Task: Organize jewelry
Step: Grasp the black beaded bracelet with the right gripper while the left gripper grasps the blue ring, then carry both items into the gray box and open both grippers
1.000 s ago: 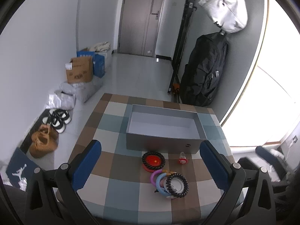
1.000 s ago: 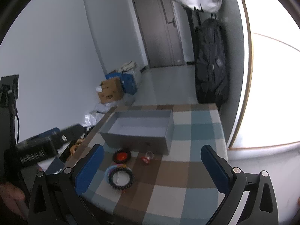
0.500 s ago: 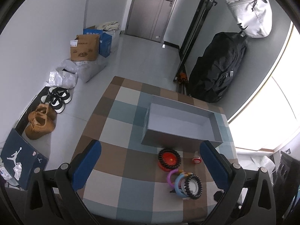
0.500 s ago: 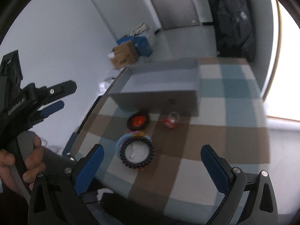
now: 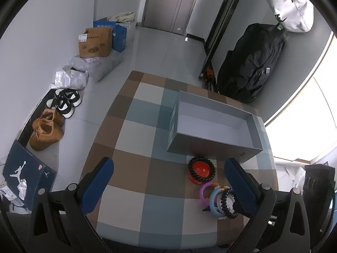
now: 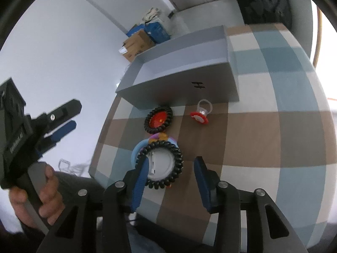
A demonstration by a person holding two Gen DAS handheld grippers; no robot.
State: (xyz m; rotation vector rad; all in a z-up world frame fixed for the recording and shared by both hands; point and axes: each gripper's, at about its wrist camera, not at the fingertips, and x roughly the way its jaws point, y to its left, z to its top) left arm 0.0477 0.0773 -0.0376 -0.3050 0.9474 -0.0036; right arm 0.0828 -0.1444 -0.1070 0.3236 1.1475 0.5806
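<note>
Approach step: right gripper (image 6: 169,175), half open and empty, straddles the black coil bracelet (image 6: 160,164) at lower centre on the surface (image 6: 273,137); left gripper (image 5: 168,181) wide open, idle; next: close, lift into grey box (image 6: 179,63).

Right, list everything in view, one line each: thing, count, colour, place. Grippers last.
box: 1, grey, open, far side of table
table: 1, checked brown, blue and white
coil band with red disc: 1, black, in front of box
ring toy: 1, red and clear, right of disc
pile of rings: black coil, blue, purple, near edge
shoes: several pairs, floor left
cardboard box: 1, brown, by wall
black bag: 1, against wall
left gripper: open, above table
right gripper: open, at the pile
</note>
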